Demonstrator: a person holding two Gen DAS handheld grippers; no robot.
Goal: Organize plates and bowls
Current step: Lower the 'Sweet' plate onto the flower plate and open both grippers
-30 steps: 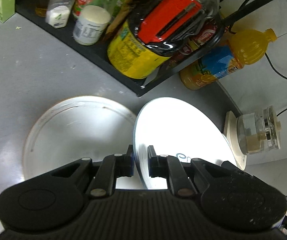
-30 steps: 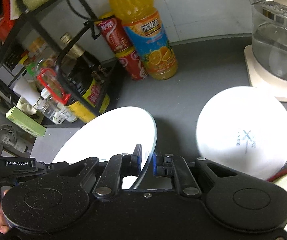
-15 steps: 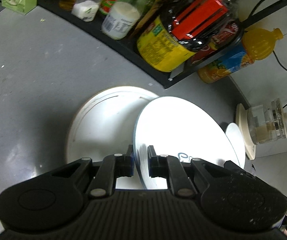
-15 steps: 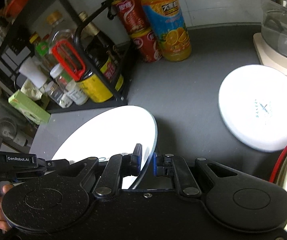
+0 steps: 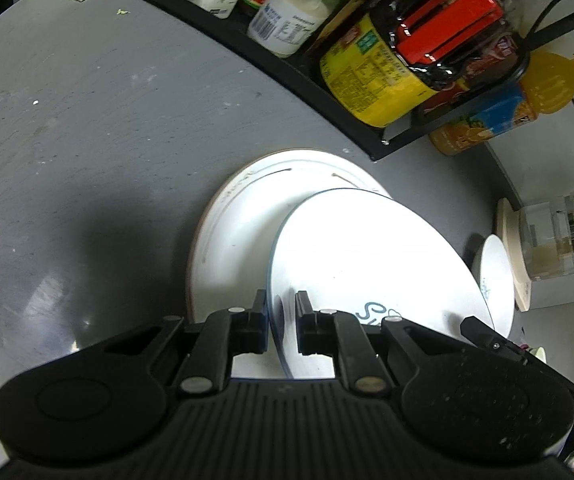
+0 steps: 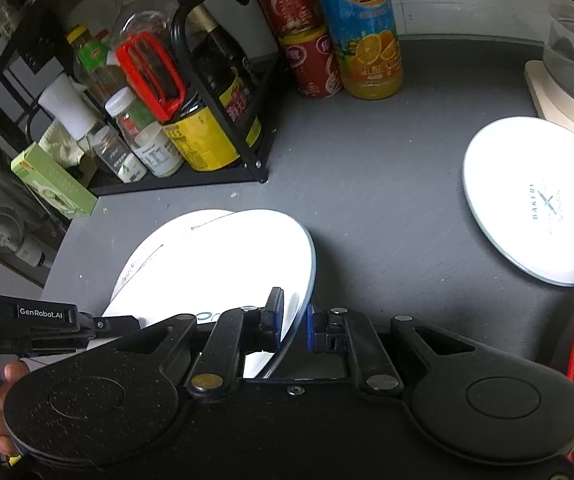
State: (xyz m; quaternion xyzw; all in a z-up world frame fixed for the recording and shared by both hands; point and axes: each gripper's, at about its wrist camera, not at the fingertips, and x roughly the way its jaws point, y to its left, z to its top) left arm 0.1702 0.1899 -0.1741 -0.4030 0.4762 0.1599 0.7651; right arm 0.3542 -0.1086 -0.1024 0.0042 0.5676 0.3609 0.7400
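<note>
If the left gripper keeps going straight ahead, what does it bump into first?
Probably the big plate on the table: the left gripper points down toward it, carrying the blue-rimmed plate above it.

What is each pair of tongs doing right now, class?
Left tongs: closed on the blue-rimmed plate.
Right tongs: closed on the opposite rim of the same plate.
</note>
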